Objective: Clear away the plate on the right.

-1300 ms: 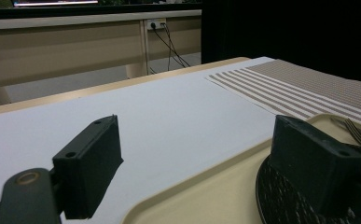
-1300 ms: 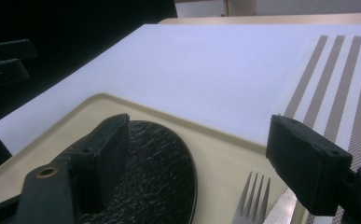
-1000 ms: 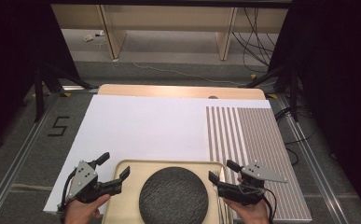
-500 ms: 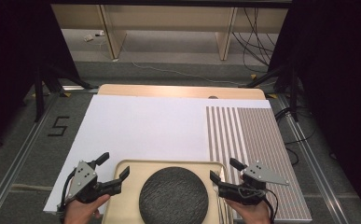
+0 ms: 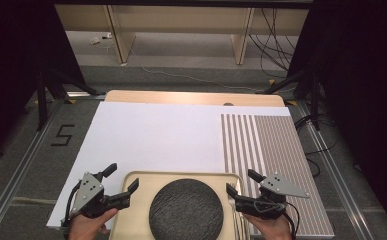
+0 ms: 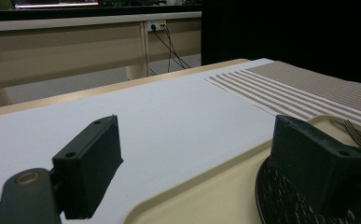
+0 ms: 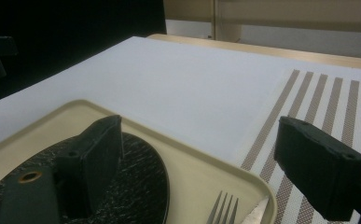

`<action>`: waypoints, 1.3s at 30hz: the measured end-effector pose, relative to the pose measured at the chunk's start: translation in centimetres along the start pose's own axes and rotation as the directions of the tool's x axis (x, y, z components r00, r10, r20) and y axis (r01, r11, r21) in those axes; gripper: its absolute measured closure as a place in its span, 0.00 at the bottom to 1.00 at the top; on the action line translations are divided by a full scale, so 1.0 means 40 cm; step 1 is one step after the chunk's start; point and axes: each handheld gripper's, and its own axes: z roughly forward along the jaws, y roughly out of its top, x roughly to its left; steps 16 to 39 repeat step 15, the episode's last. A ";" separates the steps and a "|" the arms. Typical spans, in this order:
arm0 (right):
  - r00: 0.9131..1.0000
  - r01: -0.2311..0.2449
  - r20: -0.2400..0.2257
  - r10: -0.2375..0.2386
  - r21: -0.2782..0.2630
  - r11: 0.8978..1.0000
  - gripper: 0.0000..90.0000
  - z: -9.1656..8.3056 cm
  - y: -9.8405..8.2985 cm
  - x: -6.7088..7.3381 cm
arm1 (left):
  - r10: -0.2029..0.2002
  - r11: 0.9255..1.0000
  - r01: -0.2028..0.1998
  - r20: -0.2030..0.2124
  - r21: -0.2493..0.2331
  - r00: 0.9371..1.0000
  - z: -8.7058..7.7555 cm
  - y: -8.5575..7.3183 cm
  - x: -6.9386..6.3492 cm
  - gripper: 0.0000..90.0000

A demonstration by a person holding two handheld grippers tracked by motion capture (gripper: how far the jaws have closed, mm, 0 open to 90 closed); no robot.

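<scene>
A beige tray (image 5: pixel 181 174) lies at the table's near edge with a dark round textured plate (image 5: pixel 188 210) on it. My left gripper (image 5: pixel 122 176) is open and straddles the tray's left rim (image 6: pixel 206 200), one jaw over the white sheet and the other over the plate (image 6: pixel 281 200). My right gripper (image 5: pixel 242 182) is open too; its jaws have just been opening slightly. The tray's right rim (image 7: pixel 192 149) runs between them, untouched by the pads. One jaw hangs over the plate (image 7: pixel 143 161), the other over the striped mat. A fork (image 7: pixel 222 210) and a knife tip (image 7: pixel 258 212) lie in the tray.
A large white sheet (image 5: pixel 156 135) covers most of the wooden table (image 5: pixel 191 97). A brown-and-white striped mat (image 5: pixel 276 155) lies on its right part. Beyond the table are a floor with cables and pale furniture legs.
The right gripper's jaws stand a touch wider apart than a second ago. Both hands and the tray have stayed where they were.
</scene>
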 end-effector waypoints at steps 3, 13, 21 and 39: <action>1.000 -0.002 0.001 0.002 0.004 1.000 0.18 -0.002 0.000 0.000 | 0.000 1.000 0.000 0.000 0.000 1.000 0.000 0.000 0.000 0.18; 1.000 -0.001 -0.005 0.001 0.008 1.000 0.18 -0.004 0.000 -0.002 | 0.003 1.000 -0.003 0.004 0.002 1.000 0.001 0.000 -0.001 0.18; 1.000 0.001 -0.013 -0.001 0.008 1.000 0.18 -0.003 0.000 -0.003 | 0.002 1.000 -0.002 0.007 -0.003 1.000 0.003 -0.002 0.001 0.18; 1.000 0.001 -0.013 -0.001 0.008 1.000 0.18 -0.003 0.000 -0.003 | 0.002 1.000 -0.002 0.007 -0.003 1.000 0.003 -0.002 0.001 0.18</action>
